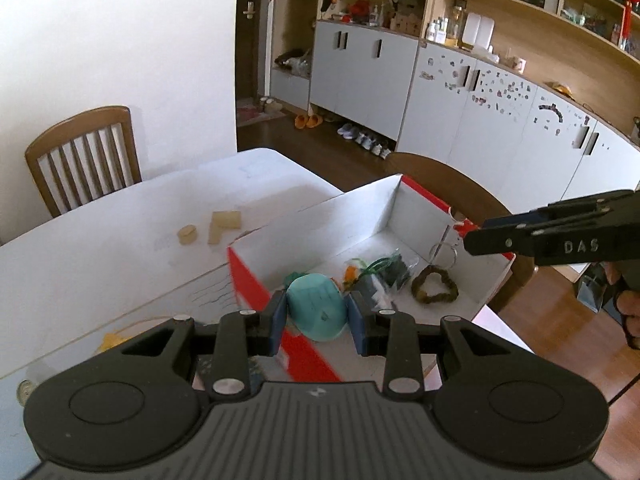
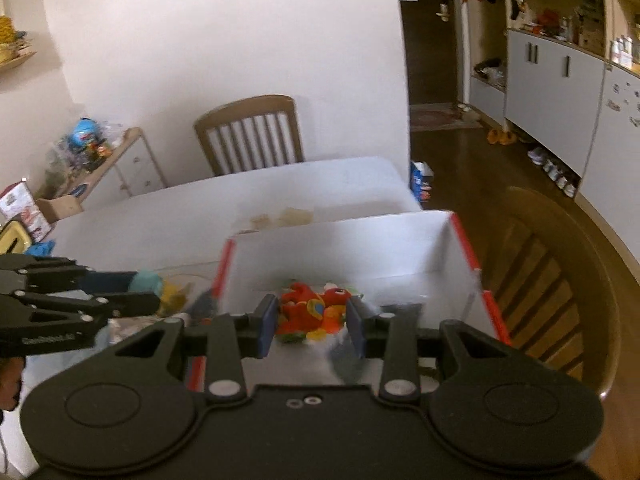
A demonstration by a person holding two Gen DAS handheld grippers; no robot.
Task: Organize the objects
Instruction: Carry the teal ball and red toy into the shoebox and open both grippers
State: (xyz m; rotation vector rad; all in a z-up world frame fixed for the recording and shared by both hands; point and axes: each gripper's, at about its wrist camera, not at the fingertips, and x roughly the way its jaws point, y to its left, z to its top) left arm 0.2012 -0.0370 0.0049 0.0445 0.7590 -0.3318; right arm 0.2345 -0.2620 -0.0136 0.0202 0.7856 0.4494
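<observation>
My left gripper (image 1: 318, 312) is shut on a teal rounded object (image 1: 316, 316), held over the near left corner of a white box with red outer sides (image 1: 356, 216). Inside the box lie a brown scrunchie (image 1: 434, 290), a dark packet with green strands (image 1: 380, 276) and a metal key ring (image 1: 444, 254). My right gripper (image 2: 312, 316) is shut on a red and orange plush toy (image 2: 310, 310), above the near part of the same box (image 2: 340, 240). Each gripper shows in the other's view: the right gripper (image 1: 474, 240) at the box's right rim, the left gripper (image 2: 136, 288) at the left with the teal object (image 2: 146, 281).
The box stands on a white table (image 1: 120, 248). Two pale wooden blocks (image 1: 224, 225) and a small round one (image 1: 187, 235) lie beyond the box's left side. Wooden chairs stand at the far side (image 2: 248, 132) and at the right (image 2: 552, 280). Cabinets line the far wall (image 1: 460, 100).
</observation>
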